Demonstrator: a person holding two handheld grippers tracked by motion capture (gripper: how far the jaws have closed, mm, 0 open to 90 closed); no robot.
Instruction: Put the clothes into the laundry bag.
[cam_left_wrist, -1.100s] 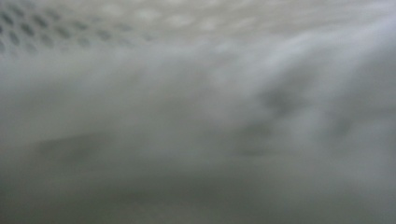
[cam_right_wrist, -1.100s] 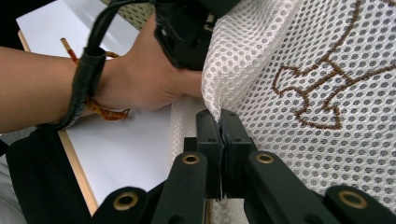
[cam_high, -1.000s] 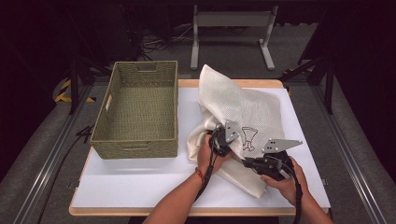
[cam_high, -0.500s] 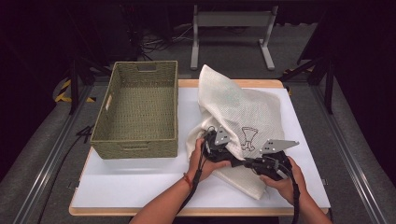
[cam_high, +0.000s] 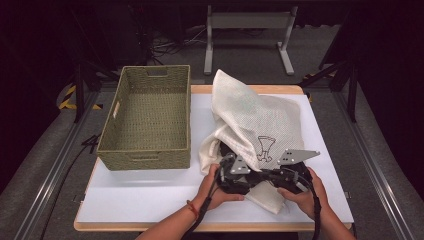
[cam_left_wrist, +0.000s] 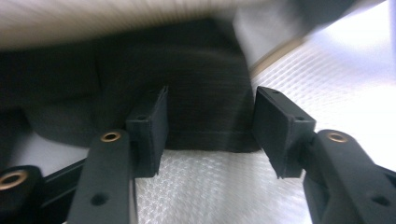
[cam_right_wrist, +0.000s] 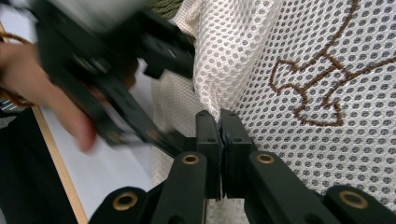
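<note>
A cream mesh bag (cam_high: 250, 115) with a brown emblem lies on the white table (cam_high: 145, 195), its mouth towards the near edge. A black cloth (cam_high: 223, 150) shows in that mouth. In the left gripper view the black cloth (cam_left_wrist: 187, 88) lies on the mesh (cam_left_wrist: 210, 186), and my left gripper (cam_left_wrist: 210, 121) is open with the cloth's hem between its jaws. My right gripper (cam_right_wrist: 219, 116) is shut on a fold of the mesh bag (cam_right_wrist: 299, 56) beside the emblem. From above, the left gripper (cam_high: 235, 175) and right gripper (cam_high: 280, 177) sit close together at the bag's near end.
An empty woven green basket (cam_high: 145, 150) stands on the table's left half, beside the bag. Bare white table lies in front of the basket. A metal stand (cam_high: 250, 20) is on the floor beyond the far edge. The other hand (cam_right_wrist: 28, 70) and its gripper (cam_right_wrist: 121, 70) blur across the right gripper view.
My left gripper has moved from the bag's mouth back towards the near edge, next to the right gripper. The right gripper has kept its hold in place.
</note>
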